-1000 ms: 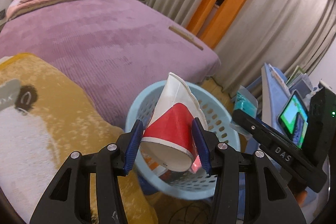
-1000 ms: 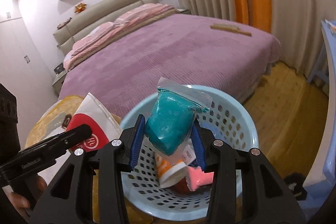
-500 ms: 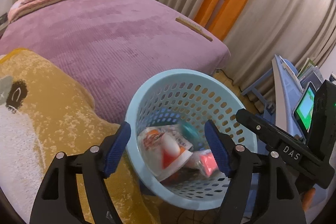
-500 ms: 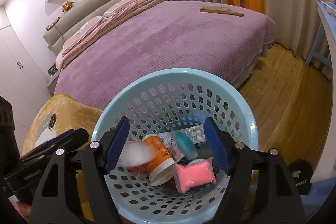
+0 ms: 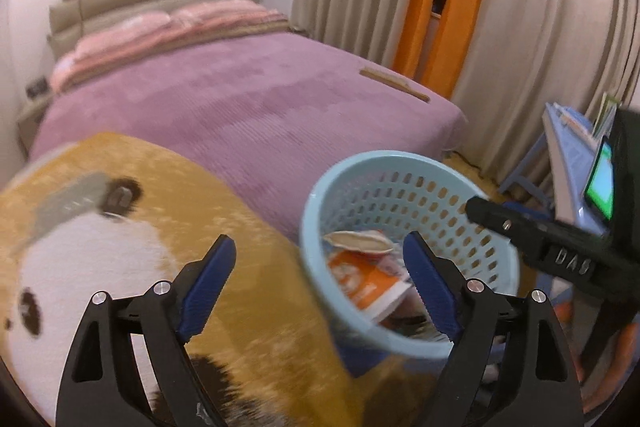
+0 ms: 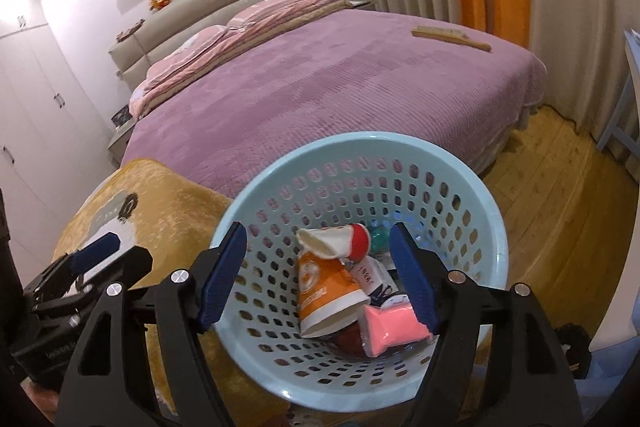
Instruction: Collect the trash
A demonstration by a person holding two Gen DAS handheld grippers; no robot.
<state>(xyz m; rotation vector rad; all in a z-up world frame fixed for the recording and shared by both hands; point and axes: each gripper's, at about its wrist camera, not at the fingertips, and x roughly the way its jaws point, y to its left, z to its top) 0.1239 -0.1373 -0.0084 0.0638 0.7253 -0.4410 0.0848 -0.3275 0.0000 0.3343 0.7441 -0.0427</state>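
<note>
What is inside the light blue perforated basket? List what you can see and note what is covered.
Inside the basket: an orange paper cup, a crushed red-and-white cup on top, a pink packet, a teal item and printed wrappers. Whatever lies beneath them is covered.

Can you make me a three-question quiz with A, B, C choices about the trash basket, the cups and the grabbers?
1. Where is the orange paper cup?
A. on the bed
B. inside the basket
C. on the floor

2. What colour is the basket?
A. light blue
B. green
C. black

3. How is the right gripper?
A. shut on a cup
B. shut on a bag
C. open with nothing held

Answers: 1 B, the cup lies among the trash inside. 2 A, its holed wall is pale blue. 3 C, its blue pads stand wide apart above the basket.
</note>
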